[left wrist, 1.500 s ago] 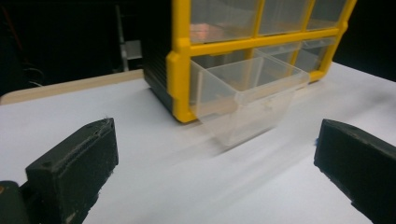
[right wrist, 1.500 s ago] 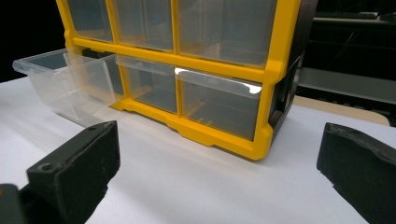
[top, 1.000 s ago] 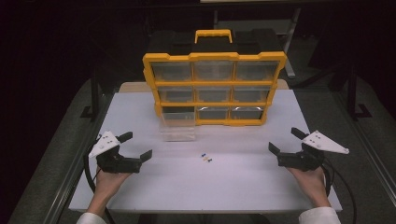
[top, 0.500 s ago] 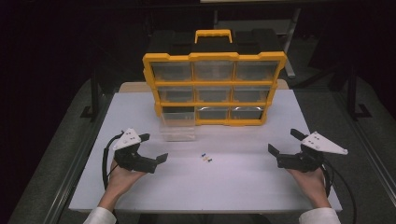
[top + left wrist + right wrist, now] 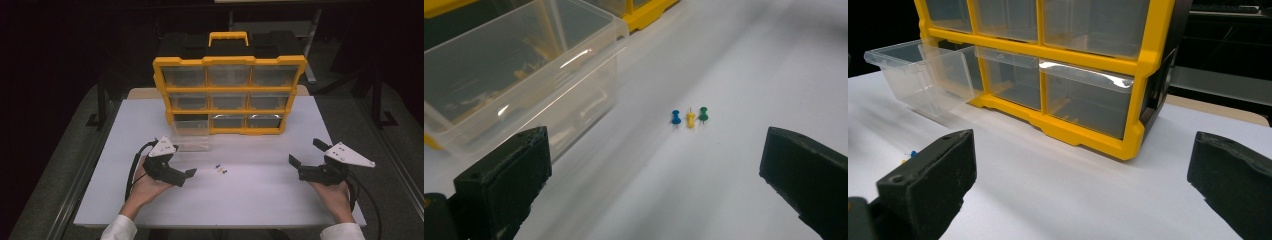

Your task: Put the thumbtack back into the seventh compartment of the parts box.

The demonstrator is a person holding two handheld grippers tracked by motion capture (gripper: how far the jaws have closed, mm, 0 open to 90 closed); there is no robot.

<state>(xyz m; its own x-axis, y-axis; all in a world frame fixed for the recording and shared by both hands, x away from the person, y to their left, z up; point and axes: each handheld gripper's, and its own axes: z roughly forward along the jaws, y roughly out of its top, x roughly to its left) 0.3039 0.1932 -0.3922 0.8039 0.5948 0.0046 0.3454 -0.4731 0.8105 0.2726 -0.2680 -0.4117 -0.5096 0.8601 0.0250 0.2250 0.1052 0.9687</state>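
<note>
Left gripper [image 5: 186, 172] has advanced from the worktop's [image 5: 260, 195] left edge toward the pins [image 5: 690, 118], jaws wide open, empty. Pins lie at its 2 o'clock, beside the pulled-out drawer [image 5: 190, 135]. Right gripper [image 5: 306, 157] unmoved, open, empty. Pickup looks imminent.

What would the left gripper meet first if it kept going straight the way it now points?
Probably the three push pins on the white table: they lie dead ahead between the left gripper's open jaws. The clear drawer sits off to one side.
</note>
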